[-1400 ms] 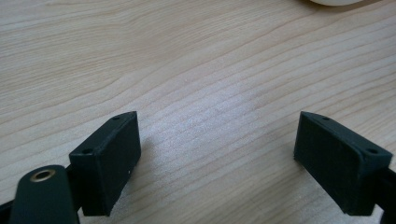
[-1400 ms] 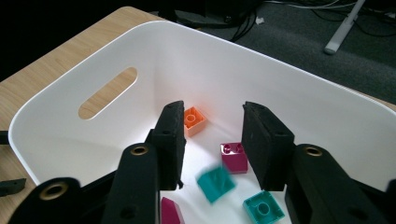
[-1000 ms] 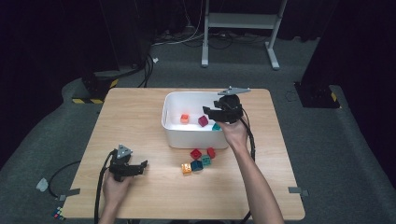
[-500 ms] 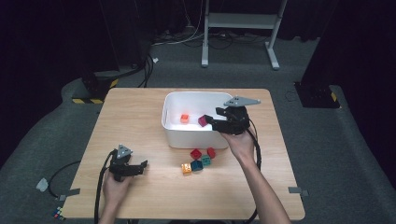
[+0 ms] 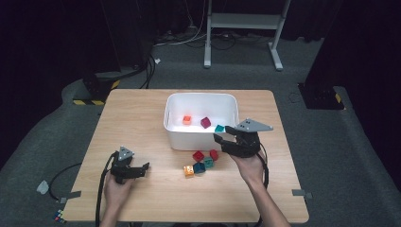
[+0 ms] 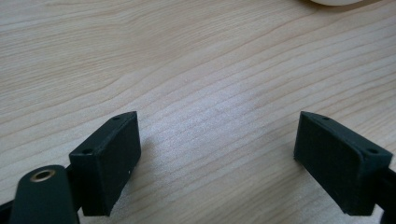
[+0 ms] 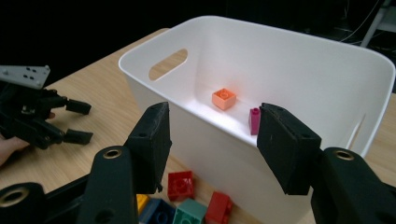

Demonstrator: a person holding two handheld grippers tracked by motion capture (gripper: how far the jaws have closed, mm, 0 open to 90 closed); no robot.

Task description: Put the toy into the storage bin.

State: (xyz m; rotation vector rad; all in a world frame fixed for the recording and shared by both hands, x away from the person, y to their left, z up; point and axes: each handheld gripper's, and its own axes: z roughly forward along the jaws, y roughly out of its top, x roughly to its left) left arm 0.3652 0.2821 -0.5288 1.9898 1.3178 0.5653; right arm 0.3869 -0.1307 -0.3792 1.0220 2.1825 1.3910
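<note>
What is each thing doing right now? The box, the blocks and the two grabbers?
white box: upright, holding three blocks
orange block: inside the box
magenta block: inside the box
loose blocks: clustered on the table
left gripper: open, empty
right gripper: open, empty, above the loose blocks

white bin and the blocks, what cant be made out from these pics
- Teal block in the white bin: the right gripper view hides it behind that gripper's right jaw.
- Magenta block: half covered by the same jaw there.
- Blocks on the table: cut off by the bottom edge and the jaws, so their number is unclear there.
- Block studs: too small in the high view.
</note>
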